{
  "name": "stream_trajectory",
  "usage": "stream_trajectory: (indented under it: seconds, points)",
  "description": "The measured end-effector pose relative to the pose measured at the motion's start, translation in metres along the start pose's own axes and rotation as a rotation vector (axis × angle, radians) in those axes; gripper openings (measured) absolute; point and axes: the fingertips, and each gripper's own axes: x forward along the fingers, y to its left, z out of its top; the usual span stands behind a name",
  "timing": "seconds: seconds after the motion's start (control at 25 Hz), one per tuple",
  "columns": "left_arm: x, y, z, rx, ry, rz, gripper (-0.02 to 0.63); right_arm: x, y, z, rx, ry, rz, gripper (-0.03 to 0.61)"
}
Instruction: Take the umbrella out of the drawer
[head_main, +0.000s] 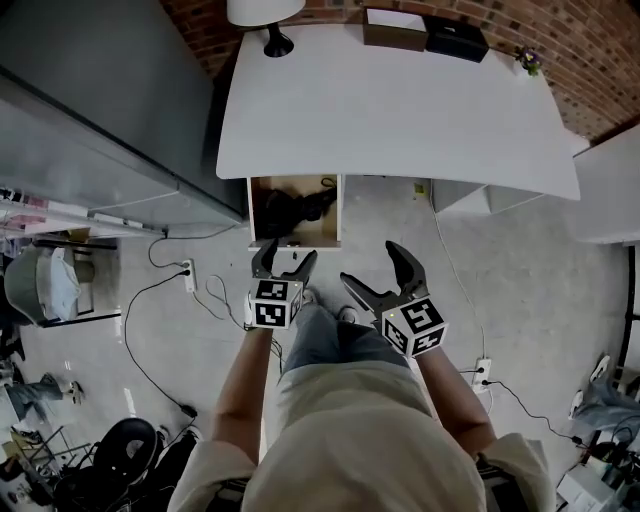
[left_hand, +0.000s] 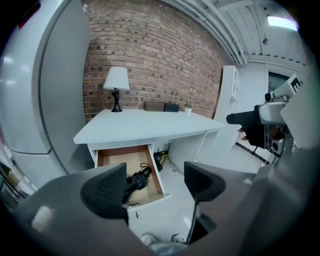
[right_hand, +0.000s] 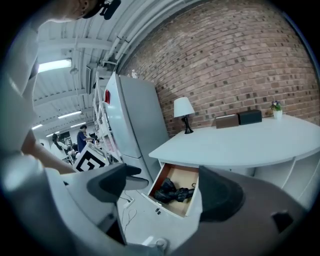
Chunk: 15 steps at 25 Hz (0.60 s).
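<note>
A black folded umbrella (head_main: 290, 208) lies in the open wooden drawer (head_main: 262, 236) under the white desk (head_main: 400, 110). The umbrella (left_hand: 135, 180) shows between my left jaws, and the umbrella (right_hand: 172, 192) shows in the drawer (right_hand: 165, 176) in the right gripper view. My left gripper (head_main: 283, 265) hovers open just in front of the drawer's front edge, holding nothing. My right gripper (head_main: 383, 275) is open too, a little to the right of the drawer, above the floor.
A white lamp (head_main: 266, 18) and two dark boxes (head_main: 425, 32) stand at the desk's far edge against the brick wall. A grey cabinet (head_main: 90, 110) is on the left. Cables and a power strip (head_main: 188, 275) lie on the floor left of the drawer.
</note>
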Motion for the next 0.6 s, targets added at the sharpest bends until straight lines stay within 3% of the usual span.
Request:
stream_trajectory:
  seconds: [0.24,0.6]
  points:
    - [0.054,0.022,-0.021,0.048,0.103,-0.039,0.353,0.032,-0.013,-0.018,0.024,0.037,-0.012,0.425]
    - [0.139,0.044,-0.079,0.186,0.328,-0.147,0.353,0.09,-0.044,-0.044,0.091,0.091,-0.06,0.425]
